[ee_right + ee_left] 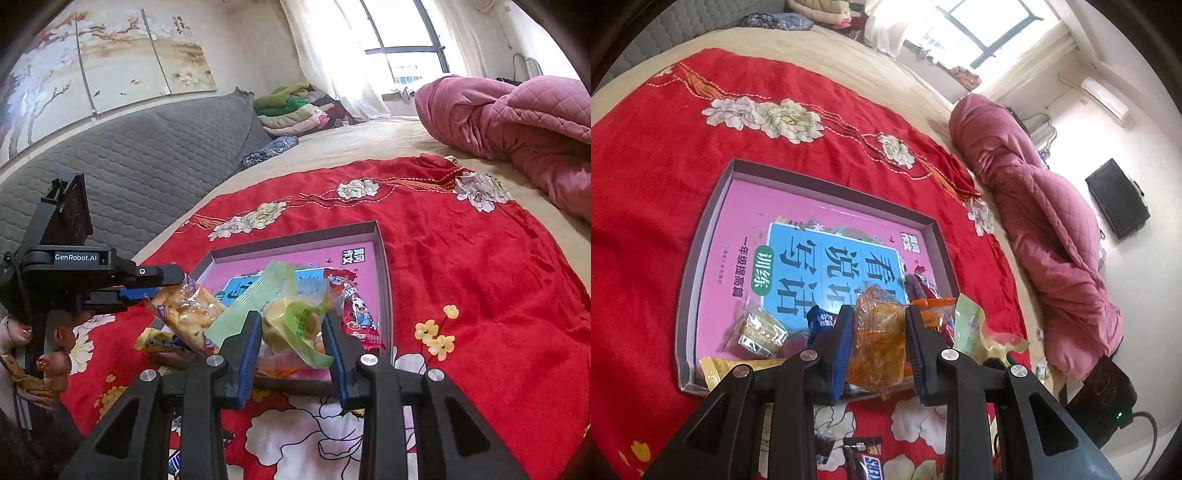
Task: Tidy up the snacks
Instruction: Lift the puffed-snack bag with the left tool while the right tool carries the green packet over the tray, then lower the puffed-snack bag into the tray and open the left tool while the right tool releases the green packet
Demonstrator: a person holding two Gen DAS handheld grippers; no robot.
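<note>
A shallow box with a pink and blue printed floor lies on the red flowered blanket. My left gripper is shut on a clear packet of orange snack, held over the box's near edge. In the right wrist view the same packet shows in the left gripper at the left. My right gripper is shut on a light green packet, over the box. Inside the box lie a yellow biscuit pack, a blue packet and a red packet.
A pink quilt is bunched at the bed's far side. A grey padded headboard runs along the left. Loose wrapped snacks, one a dark bar, lie on the blanket below the box. A person's hand holds the left gripper.
</note>
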